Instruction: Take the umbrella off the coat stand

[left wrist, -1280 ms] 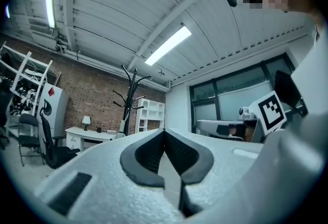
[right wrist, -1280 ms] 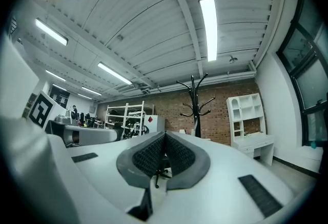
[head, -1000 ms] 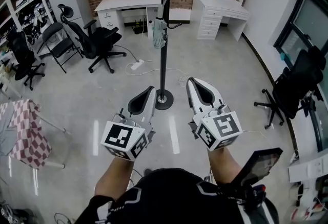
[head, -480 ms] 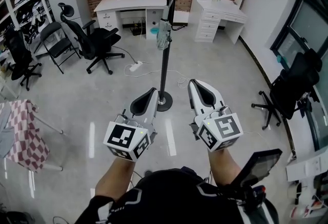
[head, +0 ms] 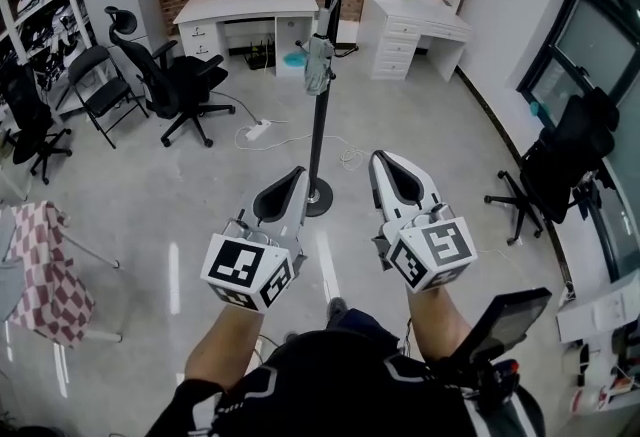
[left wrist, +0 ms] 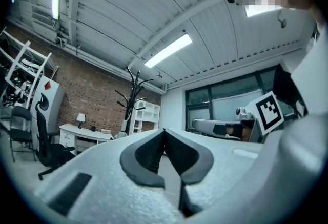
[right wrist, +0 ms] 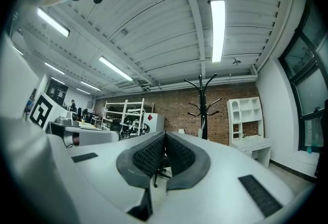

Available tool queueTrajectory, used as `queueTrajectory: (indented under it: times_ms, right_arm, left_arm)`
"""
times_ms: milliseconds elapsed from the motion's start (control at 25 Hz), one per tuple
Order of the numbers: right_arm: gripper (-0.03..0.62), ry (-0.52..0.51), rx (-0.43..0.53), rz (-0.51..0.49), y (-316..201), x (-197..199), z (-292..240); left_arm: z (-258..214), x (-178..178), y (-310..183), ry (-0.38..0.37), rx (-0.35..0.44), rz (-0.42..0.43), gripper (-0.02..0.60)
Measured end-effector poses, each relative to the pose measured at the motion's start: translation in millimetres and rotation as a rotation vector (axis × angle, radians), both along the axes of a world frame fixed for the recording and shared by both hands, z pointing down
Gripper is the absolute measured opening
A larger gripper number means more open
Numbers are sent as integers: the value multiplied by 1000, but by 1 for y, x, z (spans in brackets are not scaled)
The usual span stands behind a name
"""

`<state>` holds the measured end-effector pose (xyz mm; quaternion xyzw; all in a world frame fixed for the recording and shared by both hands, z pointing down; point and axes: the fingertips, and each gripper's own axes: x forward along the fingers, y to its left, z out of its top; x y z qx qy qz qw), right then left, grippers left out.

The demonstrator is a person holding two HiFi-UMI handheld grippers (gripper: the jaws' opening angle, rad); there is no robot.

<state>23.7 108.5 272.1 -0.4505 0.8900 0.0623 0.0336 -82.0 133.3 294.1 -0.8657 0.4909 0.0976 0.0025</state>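
Jaws of left gripper (head: 296, 172) and right gripper (head: 376, 156) sit closed, empty; yanking the far umbrella (head: 318, 65) sideways could tip the coat stand (head: 319, 140)

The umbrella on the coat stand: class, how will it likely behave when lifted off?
The umbrella looks small and folded, so probably light. Its pale fabric hangs bunched, so it may give under the jaws. The coat stand is tall on a small round base, so a sideways tug might rock it.
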Motion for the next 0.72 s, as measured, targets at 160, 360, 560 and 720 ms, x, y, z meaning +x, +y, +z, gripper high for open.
queueTrajectory:
  times_ms: [160,360,560,720]
  right_arm:
    - [0,-9,3,-8,-13,-4,-1]
    - [0,-29,8,-30,-41,-9,-1]
    - [0,-42,14,-39,-78,-8,-5]
    - [0,-48,16,-43,-112,-3,-7]
  left_arm:
    - [0,-4,-13,-1,-7,-4,5]
    - [-2,-9,-39,-19,-13,-28,5]
    - [-8,-5,-72,-42,2,-33,5]
    - [-9,0,-106,-39,-5,-29,6]
